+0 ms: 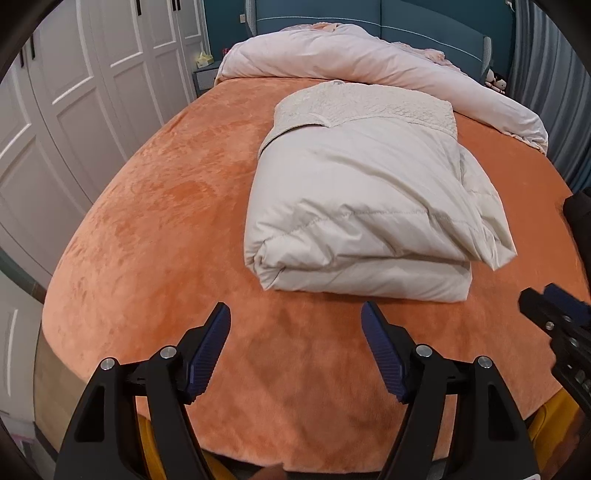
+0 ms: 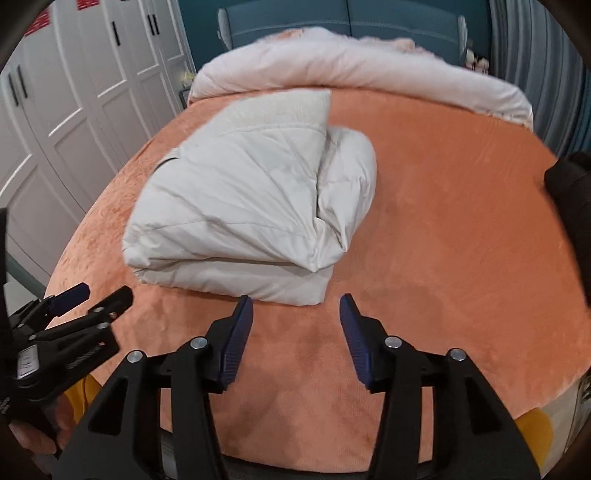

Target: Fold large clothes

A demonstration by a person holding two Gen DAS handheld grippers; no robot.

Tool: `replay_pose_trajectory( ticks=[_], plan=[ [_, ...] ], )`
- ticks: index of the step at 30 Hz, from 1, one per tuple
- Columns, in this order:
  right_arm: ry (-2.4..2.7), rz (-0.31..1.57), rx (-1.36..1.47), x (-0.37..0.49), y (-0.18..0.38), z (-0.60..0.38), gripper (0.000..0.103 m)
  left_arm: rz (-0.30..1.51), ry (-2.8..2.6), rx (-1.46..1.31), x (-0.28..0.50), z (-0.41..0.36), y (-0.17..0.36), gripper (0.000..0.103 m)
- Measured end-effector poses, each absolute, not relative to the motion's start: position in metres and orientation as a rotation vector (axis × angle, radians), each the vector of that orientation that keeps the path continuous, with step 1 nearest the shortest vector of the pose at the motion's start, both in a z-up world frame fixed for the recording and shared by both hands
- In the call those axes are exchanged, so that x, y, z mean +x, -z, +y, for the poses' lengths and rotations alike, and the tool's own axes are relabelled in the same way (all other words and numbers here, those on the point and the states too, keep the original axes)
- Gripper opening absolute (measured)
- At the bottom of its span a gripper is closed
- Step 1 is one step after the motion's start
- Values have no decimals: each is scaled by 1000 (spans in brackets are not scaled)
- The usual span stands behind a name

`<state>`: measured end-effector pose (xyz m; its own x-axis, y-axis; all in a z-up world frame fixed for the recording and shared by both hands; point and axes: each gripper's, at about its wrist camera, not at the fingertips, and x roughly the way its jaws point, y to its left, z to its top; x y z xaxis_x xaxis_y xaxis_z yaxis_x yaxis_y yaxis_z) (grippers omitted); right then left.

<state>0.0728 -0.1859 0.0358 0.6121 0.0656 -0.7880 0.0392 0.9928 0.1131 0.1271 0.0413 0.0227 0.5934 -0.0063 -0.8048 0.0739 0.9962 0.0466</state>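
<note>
A cream padded coat (image 1: 354, 206) lies folded into a thick bundle on the orange bed cover (image 1: 155, 229), its fleece lining showing at the far end. It also shows in the right wrist view (image 2: 240, 206). My left gripper (image 1: 295, 314) is open and empty, just short of the bundle's near edge. My right gripper (image 2: 296, 299) is open and empty, at the bundle's near right corner. Each gripper shows in the other's view: the right one at the right edge (image 1: 543, 299), the left one at the left edge (image 2: 96, 295).
A pale pink duvet (image 1: 369, 55) is heaped across the head of the bed before a teal headboard (image 1: 424, 22). White wardrobe doors (image 1: 74, 92) line the left side. Grey curtains (image 1: 554, 74) hang at the right. Something yellow (image 2: 535, 432) lies below the bed's near edge.
</note>
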Motion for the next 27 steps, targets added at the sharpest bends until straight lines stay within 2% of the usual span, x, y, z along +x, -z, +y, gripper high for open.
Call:
replay_pose_trajectory(
  ticks=[15, 27],
  plan=[
    [53, 947, 101, 24, -13, -157, 58, 908, 27, 115, 83, 28, -15, 72],
    [51, 939, 113, 11, -11, -149, 59, 912, 10, 138, 69, 23, -9, 72]
  ],
)
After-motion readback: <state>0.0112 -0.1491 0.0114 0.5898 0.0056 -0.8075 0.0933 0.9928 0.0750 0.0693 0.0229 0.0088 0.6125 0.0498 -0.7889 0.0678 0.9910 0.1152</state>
